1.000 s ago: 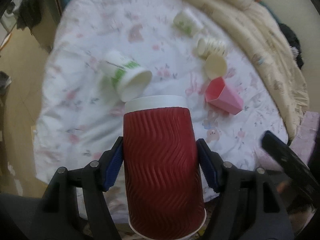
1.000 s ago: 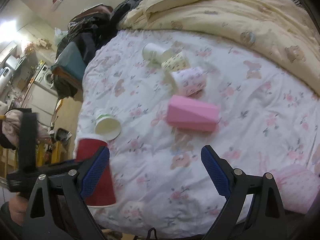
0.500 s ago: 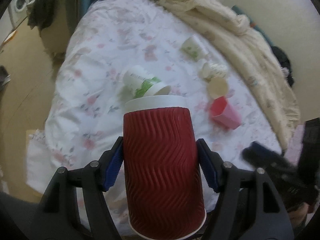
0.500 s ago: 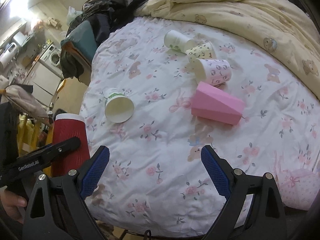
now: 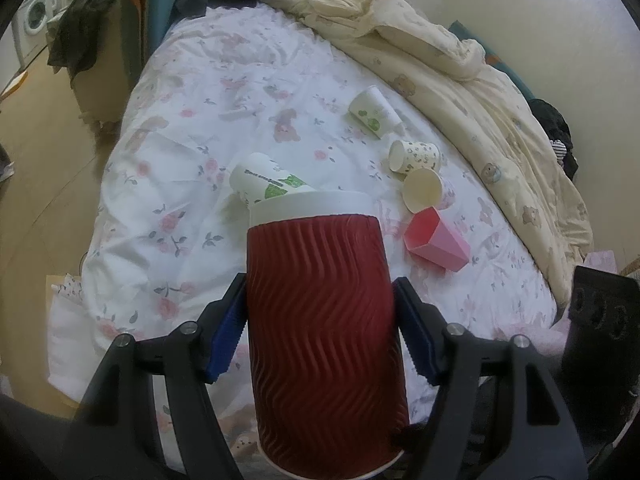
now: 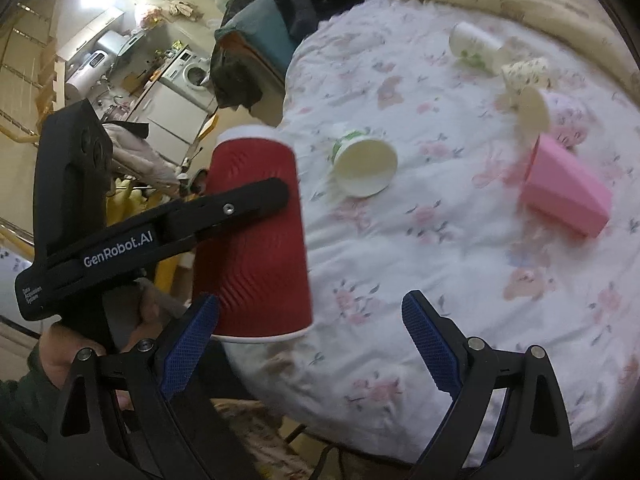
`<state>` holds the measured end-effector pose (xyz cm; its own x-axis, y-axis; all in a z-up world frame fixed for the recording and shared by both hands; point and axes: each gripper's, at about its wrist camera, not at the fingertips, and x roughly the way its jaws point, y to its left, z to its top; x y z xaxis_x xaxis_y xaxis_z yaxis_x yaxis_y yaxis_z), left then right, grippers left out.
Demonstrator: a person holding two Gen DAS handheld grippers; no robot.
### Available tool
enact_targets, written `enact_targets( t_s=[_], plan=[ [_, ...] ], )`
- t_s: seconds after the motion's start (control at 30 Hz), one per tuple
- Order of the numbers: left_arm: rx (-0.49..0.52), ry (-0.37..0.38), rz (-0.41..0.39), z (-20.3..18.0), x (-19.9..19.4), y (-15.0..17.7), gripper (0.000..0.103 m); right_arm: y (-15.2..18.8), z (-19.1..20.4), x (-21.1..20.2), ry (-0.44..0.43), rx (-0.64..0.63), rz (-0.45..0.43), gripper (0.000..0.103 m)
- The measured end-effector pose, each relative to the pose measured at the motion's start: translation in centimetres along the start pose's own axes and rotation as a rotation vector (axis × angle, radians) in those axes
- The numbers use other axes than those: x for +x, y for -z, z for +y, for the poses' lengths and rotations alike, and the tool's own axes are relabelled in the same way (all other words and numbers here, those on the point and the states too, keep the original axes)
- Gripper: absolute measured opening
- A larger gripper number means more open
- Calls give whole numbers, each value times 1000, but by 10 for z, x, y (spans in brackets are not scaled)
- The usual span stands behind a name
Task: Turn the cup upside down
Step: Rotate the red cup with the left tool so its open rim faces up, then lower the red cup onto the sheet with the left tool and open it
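Observation:
My left gripper [image 5: 320,332] is shut on a red ribbed paper cup [image 5: 320,320]. The cup is held upside down in the air, white base up and rim down, at the near edge of the bed. The right wrist view shows the same cup [image 6: 256,240] with a left finger [image 6: 240,204] across it, above the bed's near left edge. My right gripper [image 6: 310,344] is open and empty, just right of and below the cup.
Several cups lie on their sides on the floral bed sheet [image 5: 180,184]: a white-green one [image 5: 268,182], a pink faceted one [image 5: 436,242], and patterned ones [image 5: 416,156] farther back. A cream duvet [image 5: 460,80] lies along the right. Floor and clothes are to the left.
The left gripper has lifted and pulled back with the red cup, so the bed looks farther. The right gripper has swung left, closer to the held cup.

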<state>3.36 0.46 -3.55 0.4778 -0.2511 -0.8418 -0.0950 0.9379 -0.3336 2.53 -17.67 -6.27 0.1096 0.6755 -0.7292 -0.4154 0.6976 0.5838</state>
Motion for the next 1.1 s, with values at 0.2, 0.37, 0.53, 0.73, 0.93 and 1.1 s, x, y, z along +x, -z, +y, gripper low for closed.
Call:
enact_targets(
  t_s=[0.2,0.37,0.53,0.73,0.93,1.1],
  plan=[
    [25,11,7,-6,1,1,67,5,-7,17,95,-4,73,95],
    [60,18,17,-14,2,4,67,3,-26,22,189,54,96,95],
    [62,17,17,-14,1,5,67,0,-35,23,219,88,101,95],
    [63,-48,12,-12,0,6,67,-3,-39,5,231,99,45,95],
    [70,-119,15,-22,11,-6,67,-11,-62,-56,339,187,-168,95],
    [115,-142,7,-54,41,-18,67,-7,-87,-92,377,289,-271,95]
  ],
)
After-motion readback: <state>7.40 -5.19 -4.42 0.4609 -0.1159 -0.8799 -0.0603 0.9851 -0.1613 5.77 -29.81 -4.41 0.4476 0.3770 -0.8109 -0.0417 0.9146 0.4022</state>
